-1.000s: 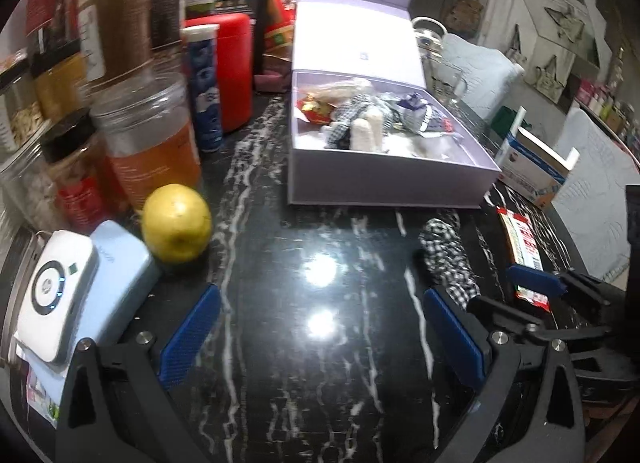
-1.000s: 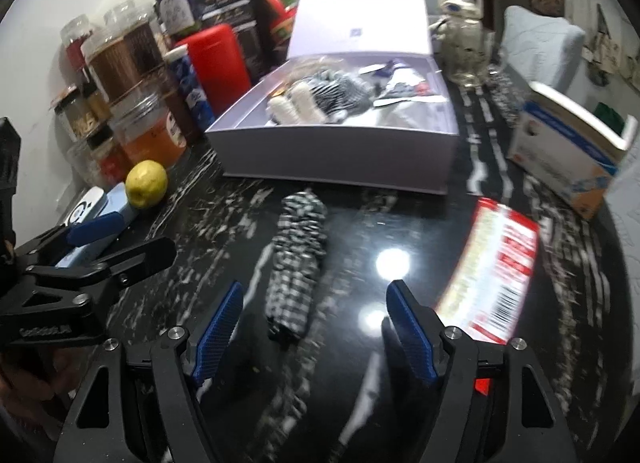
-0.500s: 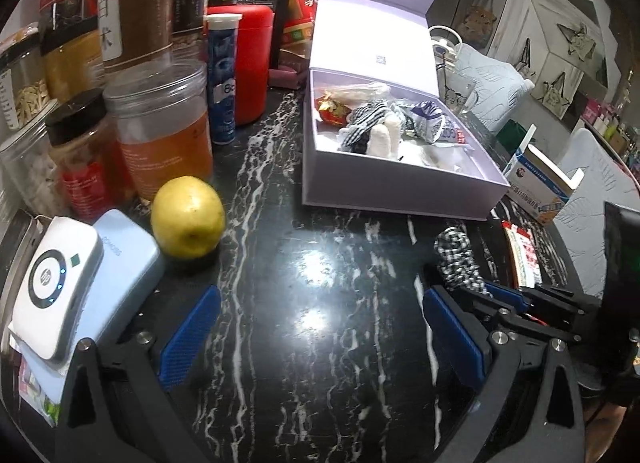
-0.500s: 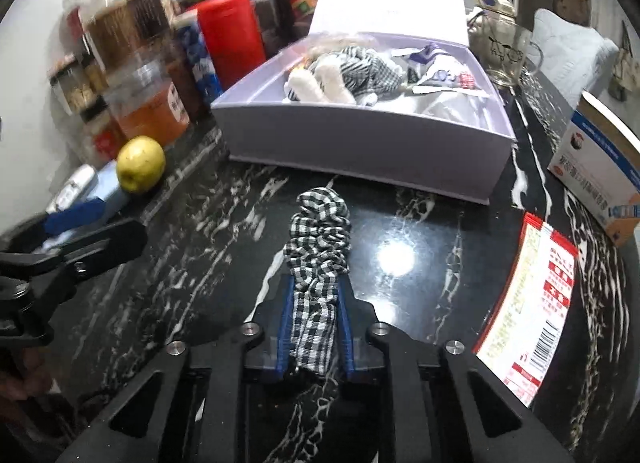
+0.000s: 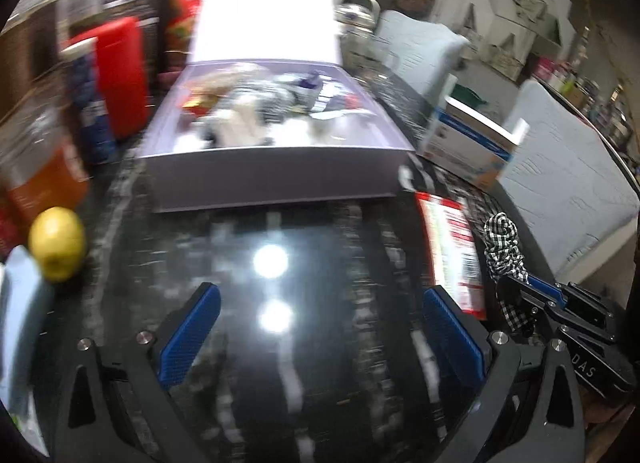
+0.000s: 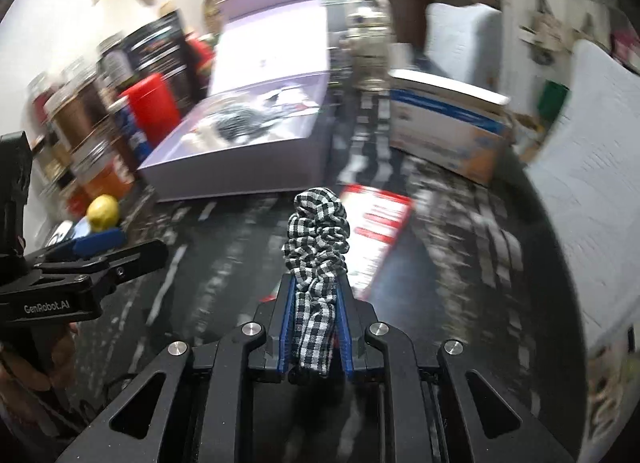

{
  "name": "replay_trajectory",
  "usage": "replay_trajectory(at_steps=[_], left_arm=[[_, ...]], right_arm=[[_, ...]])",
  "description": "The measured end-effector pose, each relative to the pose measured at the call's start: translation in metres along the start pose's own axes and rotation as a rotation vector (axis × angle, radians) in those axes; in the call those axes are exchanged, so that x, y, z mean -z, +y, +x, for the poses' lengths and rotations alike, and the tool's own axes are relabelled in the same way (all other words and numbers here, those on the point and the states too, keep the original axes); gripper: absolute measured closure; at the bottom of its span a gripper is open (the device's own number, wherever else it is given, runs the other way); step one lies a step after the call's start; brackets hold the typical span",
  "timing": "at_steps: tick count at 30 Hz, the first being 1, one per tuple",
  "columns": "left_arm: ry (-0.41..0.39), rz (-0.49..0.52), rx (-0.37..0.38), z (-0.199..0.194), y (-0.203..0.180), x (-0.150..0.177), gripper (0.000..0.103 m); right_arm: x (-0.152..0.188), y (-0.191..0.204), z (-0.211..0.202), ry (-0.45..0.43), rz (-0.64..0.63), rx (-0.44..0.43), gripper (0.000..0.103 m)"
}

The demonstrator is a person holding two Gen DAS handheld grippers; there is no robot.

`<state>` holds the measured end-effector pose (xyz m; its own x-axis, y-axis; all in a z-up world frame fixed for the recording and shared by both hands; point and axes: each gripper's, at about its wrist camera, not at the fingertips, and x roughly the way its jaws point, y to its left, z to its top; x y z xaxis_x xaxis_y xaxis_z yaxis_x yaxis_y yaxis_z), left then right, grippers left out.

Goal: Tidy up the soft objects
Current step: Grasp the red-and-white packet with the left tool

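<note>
With right gripper (image 6: 314, 323) clamping checkered scrunchie (image 6: 316, 239) and left gripper (image 5: 320, 335) spread empty, clear lavender box (image 6: 240, 167) wall before releasing inside.

"GenRobot.AI" in white letters on the side of the black left claw (image 6: 100, 241) body, right wrist view. "DAS" in pale letters on the black body of the right claw (image 5: 532, 289), left wrist view. Print on the red-and-white packet (image 6: 378, 219), the blue-and-white carton (image 6: 444, 131) and the jars: too blurred to read.
</note>
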<state>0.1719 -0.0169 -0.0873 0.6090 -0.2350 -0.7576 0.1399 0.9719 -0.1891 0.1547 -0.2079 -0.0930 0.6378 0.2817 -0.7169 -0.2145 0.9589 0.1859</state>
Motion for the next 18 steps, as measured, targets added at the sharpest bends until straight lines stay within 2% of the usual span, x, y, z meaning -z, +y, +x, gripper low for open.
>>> replay_trajectory(at_steps=[8,14,16,18], left_arm=[[0.064,0.079,0.081,0.036,-0.061,-0.006,0.000],[0.088,0.119,0.084,0.055,-0.087,-0.014,0.001],[0.094,0.140,0.078,0.061,-0.095,-0.016,0.013],[0.123,0.163,0.074,0.072,-0.103,-0.017,0.015]], right_arm=[[0.015,-0.053,-0.021,-0.013,0.100,0.062,0.084],[0.017,-0.078,-0.032,-0.033,0.138,0.084,0.084],[0.017,-0.085,-0.032,-0.033,0.146,0.084,0.084],[0.017,-0.090,-0.030,-0.030,0.154,0.087,0.084]])
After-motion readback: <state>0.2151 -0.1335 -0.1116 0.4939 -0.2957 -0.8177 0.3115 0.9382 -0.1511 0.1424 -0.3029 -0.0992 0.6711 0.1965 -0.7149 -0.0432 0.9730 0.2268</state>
